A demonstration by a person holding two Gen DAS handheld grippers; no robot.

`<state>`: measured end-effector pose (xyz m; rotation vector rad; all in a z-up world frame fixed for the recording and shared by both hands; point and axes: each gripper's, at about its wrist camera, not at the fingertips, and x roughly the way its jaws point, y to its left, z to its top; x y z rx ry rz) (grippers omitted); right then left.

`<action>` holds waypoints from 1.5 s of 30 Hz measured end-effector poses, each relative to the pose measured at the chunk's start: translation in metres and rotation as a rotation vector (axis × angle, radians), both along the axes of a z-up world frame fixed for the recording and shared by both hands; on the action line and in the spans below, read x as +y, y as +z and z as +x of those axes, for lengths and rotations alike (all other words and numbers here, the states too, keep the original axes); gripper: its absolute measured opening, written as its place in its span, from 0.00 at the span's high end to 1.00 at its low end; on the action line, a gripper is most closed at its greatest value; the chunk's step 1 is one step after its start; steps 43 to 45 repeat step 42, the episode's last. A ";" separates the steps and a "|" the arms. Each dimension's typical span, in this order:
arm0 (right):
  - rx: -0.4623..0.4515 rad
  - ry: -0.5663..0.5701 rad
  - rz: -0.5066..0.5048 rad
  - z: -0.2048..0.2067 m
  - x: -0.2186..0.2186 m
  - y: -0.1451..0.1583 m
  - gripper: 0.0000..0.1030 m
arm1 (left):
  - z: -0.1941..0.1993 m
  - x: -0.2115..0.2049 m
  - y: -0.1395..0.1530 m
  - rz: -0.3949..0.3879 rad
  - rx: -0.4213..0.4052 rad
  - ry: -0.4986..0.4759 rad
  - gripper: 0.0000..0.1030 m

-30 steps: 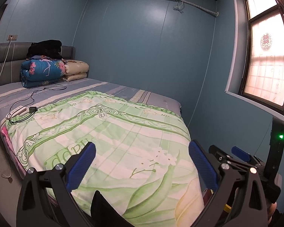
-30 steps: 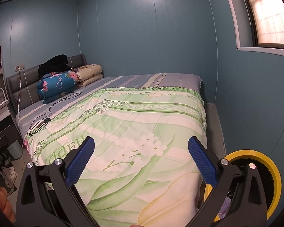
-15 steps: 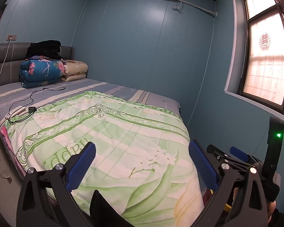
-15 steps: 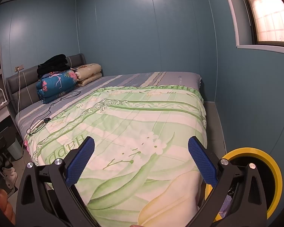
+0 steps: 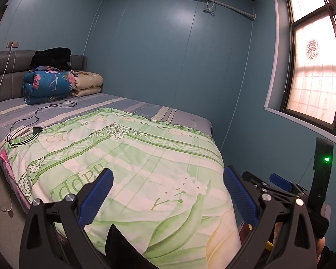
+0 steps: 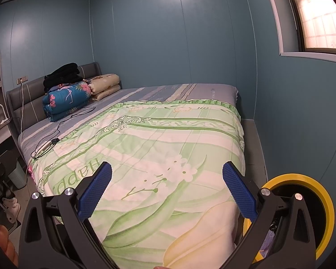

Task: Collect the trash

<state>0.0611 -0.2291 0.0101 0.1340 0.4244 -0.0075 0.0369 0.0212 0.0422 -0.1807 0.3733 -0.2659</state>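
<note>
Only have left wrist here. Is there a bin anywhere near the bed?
Observer: Yes. The right wrist view shows a round yellow-rimmed bin on the floor by the foot corner of the bed, on the window side.
Operator: Right claw holding anything?
Observer: No. The right claw is open and empty, aimed over the green quilt.
Operator: Floor on the other side?
Observer: A small pale bin and white shoes sit beside the bed there.
</note>
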 end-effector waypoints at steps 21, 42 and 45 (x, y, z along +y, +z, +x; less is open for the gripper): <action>0.012 -0.002 0.007 0.001 0.001 -0.006 0.08 | 0.000 -0.001 -0.003 0.004 0.004 -0.004 0.08; 0.025 -0.011 0.018 -0.001 0.003 -0.008 0.08 | 0.002 -0.003 -0.006 0.017 0.007 -0.010 0.08; 0.025 -0.011 0.018 -0.001 0.003 -0.008 0.08 | 0.002 -0.003 -0.006 0.017 0.007 -0.010 0.08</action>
